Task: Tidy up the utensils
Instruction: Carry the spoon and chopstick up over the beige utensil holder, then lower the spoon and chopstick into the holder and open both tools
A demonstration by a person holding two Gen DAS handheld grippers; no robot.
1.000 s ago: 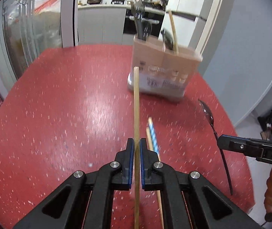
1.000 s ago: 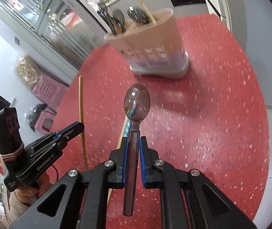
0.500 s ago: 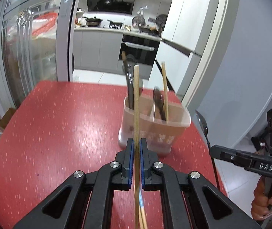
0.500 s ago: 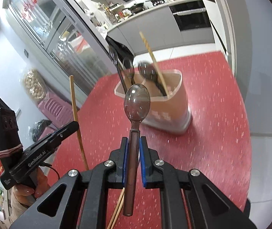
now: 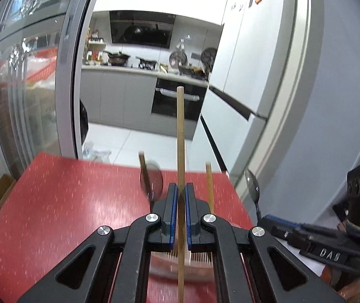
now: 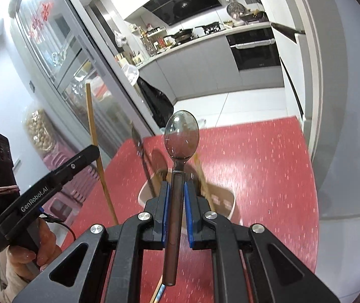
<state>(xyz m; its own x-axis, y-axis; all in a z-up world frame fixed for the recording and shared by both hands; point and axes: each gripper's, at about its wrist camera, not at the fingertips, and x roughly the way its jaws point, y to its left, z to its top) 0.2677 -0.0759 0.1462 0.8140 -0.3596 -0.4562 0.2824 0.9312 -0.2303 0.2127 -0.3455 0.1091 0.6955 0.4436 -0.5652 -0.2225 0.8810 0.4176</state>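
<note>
My left gripper (image 5: pixel 180 197) is shut on a wooden chopstick (image 5: pixel 180 136) that stands upright through the jaws. It also shows in the right wrist view (image 6: pixel 92 123). My right gripper (image 6: pixel 176 194) is shut on a dark spoon (image 6: pixel 182 136), bowl up; the spoon shows in the left wrist view (image 5: pixel 252 184) too. The utensil holder (image 6: pixel 226 199) sits on the red table right under both grippers, mostly hidden by them. It holds spoons (image 5: pixel 152 179) and a chopstick (image 5: pixel 209 184).
The red table (image 5: pixel 66 197) ends just beyond the holder. A striped chopstick tip (image 6: pixel 158 294) lies on the table below my right gripper. A glass door (image 5: pixel 28 88) stands left, the kitchen beyond, a grey wall (image 5: pixel 331 101) right.
Both grippers have risen and tilted up, carrying chopstick and spoon forward until they are above the holder. The holder has slid from mid-view to beneath the fingers.
</note>
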